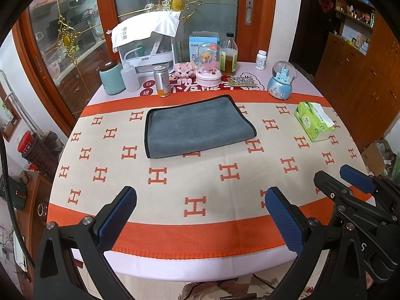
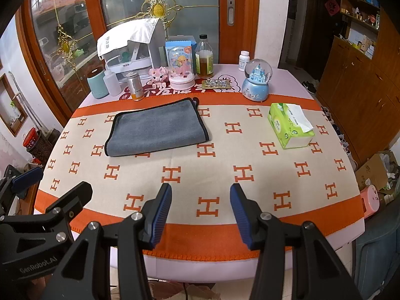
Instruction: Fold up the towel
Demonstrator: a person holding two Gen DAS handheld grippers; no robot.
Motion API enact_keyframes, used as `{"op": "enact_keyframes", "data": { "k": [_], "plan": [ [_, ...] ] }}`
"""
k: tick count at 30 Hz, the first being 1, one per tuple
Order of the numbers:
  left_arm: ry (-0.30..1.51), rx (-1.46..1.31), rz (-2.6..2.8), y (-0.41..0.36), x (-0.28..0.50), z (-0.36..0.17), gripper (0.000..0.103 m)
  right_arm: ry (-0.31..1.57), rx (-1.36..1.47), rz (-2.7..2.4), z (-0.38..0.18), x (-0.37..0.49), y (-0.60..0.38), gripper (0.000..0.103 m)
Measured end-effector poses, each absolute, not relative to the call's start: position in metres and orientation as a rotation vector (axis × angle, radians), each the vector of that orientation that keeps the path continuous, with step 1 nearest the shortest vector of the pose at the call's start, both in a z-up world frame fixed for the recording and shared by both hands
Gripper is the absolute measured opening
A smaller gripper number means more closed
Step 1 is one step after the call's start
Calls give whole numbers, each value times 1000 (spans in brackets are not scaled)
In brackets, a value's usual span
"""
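Towel lies mid-table, tissue pack to its right, bottles behind

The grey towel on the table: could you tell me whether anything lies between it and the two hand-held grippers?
Nothing visible does. Only bare patterned tablecloth lies between the grey towel and the open left hand-held gripper and right hand-held gripper. The tissue pack sits off to the right, clear of both paths.

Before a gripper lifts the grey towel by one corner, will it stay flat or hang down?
The grey towel looks like soft, plush cloth lying folded, so it will probably droop and its layers may fall open. It seems light. On the blanket it would likely drag and bunch rather than slide.
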State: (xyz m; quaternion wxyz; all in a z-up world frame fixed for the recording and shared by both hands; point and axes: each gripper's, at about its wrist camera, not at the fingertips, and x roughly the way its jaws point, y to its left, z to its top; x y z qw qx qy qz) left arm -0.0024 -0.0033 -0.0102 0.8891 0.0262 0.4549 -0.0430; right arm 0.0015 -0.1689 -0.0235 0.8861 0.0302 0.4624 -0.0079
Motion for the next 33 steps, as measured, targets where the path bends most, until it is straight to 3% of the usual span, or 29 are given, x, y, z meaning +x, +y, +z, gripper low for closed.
{"op": "enact_keyframes", "data": {
  "k": [33],
  "plan": [
    [946,63,-96,-2,-8,-12,102,967,73,-17,-28,-5,-170,49]
  ]
}}
